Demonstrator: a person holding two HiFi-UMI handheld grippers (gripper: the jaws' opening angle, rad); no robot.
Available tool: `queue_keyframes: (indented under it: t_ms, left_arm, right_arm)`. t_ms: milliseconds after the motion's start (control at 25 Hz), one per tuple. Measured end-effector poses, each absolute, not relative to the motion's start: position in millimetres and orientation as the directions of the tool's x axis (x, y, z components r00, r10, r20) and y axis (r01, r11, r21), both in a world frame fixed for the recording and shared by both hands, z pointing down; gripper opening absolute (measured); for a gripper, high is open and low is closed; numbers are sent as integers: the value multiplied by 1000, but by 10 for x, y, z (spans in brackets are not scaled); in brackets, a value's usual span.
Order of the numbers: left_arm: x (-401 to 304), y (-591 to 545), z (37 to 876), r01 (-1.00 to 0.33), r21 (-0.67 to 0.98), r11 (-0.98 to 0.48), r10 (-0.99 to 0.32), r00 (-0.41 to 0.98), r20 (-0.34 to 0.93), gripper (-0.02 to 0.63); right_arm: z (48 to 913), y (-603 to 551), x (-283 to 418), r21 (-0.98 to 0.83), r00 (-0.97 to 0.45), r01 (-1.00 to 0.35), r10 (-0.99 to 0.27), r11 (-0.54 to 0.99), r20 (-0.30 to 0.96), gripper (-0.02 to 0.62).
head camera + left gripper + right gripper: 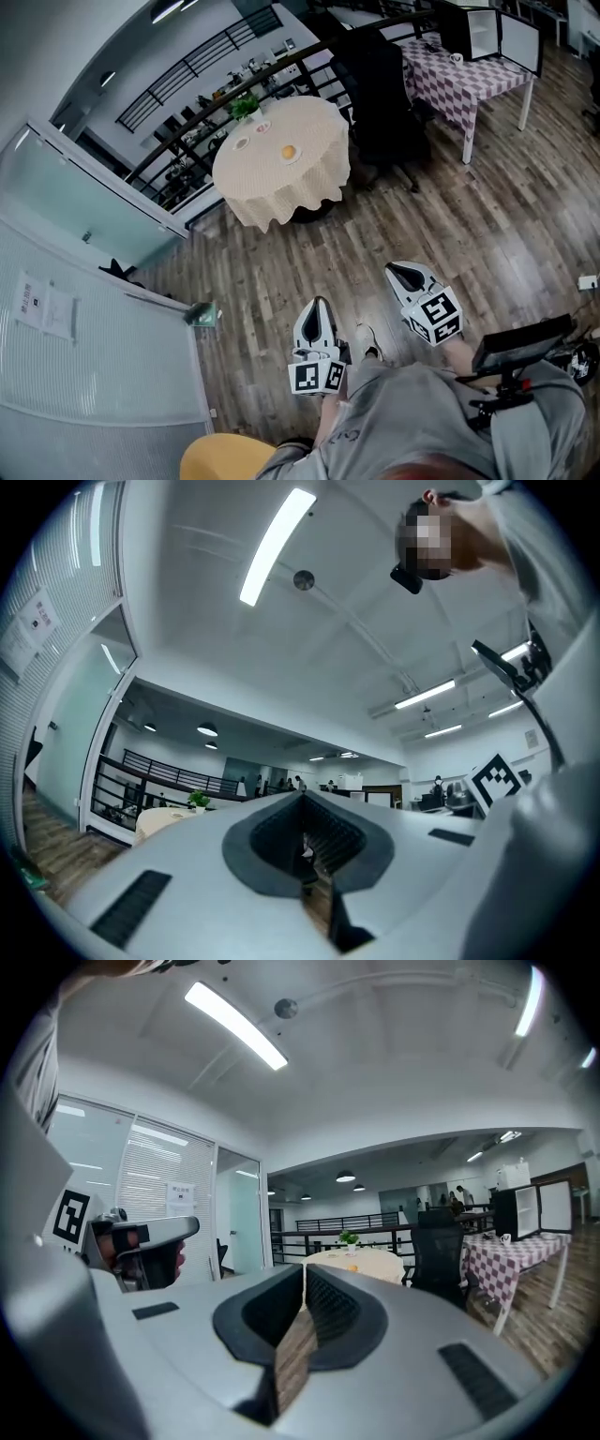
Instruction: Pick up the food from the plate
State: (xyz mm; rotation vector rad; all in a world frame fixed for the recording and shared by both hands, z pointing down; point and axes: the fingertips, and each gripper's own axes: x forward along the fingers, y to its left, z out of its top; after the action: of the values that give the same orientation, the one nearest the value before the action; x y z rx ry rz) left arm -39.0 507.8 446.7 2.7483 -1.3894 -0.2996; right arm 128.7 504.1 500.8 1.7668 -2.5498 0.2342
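The food [289, 151] is a small orange piece on a white plate on a round table with a cream cloth [281, 178], far across the wooden floor. In the right gripper view the same table [361, 1262] shows small in the distance, with the orange food [353, 1267] on it. My left gripper [317, 307] and right gripper [405, 273] are held close to the person's body, pointing toward the table. Both are shut with nothing between the jaws, as the left gripper [302, 801] and right gripper [306, 1271] show in their own views.
Two more white plates [242, 143] and a potted plant [246, 106] share the round table. A black office chair [380, 94] and a checked-cloth table [459, 75] stand to its right. A railing [187, 122] runs behind it and a glass partition [84, 216] stands at left.
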Motion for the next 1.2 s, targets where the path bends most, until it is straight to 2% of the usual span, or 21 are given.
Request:
queue_keyframes:
  t_ms: [440,720,920,1080,1200]
  left_arm:
    - [-920,3477,4579,-744,162,-648,-761,632,-143,11]
    - [-1408,2599,4689,-754,165,-636,-772,619,-145,11]
    - [-1521,2155,4875,-730,208,-651,-758,640,-124,11]
    - [-1434,1887,4999,-680,202,-704,-706,700,-105,11]
    - [-1382,1798,5027,-655,203,-728,-680,728,-92,11]
  right_arm:
    - [5101,3598,590,-107,-352,-935,-919,337,179,21]
    - [5093,2872,226,-72,-351,-936,-913,343,208,21]
    - [5047,2594,275,-63,-273,-962,-946,266,177,21]
    - [5296,2452,413,-109,-206,-977,-950,185,234,21]
    - [5324,2424,411,-108,-201,-978,-947,179,252,21]
